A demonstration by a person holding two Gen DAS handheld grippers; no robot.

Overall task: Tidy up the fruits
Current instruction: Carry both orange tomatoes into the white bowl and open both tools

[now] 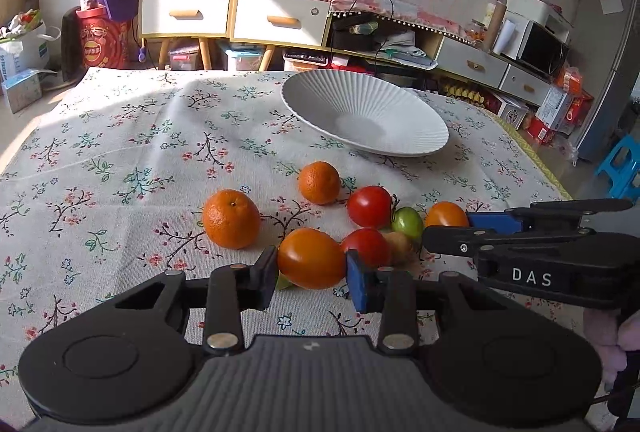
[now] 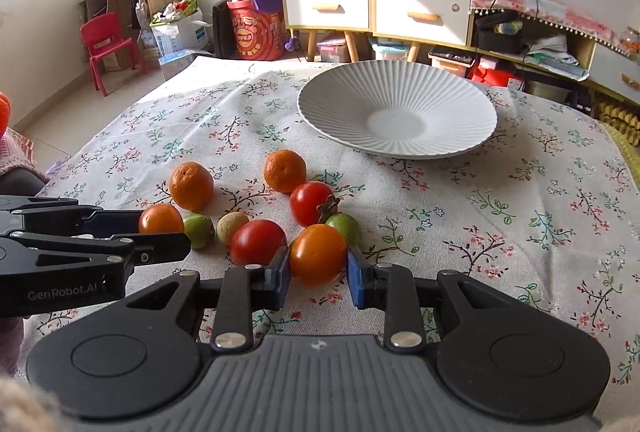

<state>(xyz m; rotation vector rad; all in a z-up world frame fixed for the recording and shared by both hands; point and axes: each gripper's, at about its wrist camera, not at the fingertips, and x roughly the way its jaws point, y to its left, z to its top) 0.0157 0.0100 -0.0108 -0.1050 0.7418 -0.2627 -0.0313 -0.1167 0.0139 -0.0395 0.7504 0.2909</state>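
A pile of small fruits lies on the flowered tablecloth in front of an empty white ribbed plate (image 1: 364, 112), which also shows in the right wrist view (image 2: 400, 108). My left gripper (image 1: 311, 270) is shut on an orange tomato (image 1: 310, 258). My right gripper (image 2: 318, 268) is shut on another orange tomato (image 2: 318, 252). Both tomatoes sit at table level. Around them lie two mandarins (image 1: 231, 218) (image 1: 319, 182), two red tomatoes (image 1: 369, 206) (image 1: 366, 246), a green fruit (image 1: 407, 221) and a small tan fruit (image 1: 400, 243).
The right gripper enters the left wrist view from the right (image 1: 520, 232); the left gripper enters the right wrist view from the left (image 2: 80, 244). The table's right edge (image 1: 532, 160) drops to a cluttered floor. Cabinets (image 1: 240, 12) stand behind the table.
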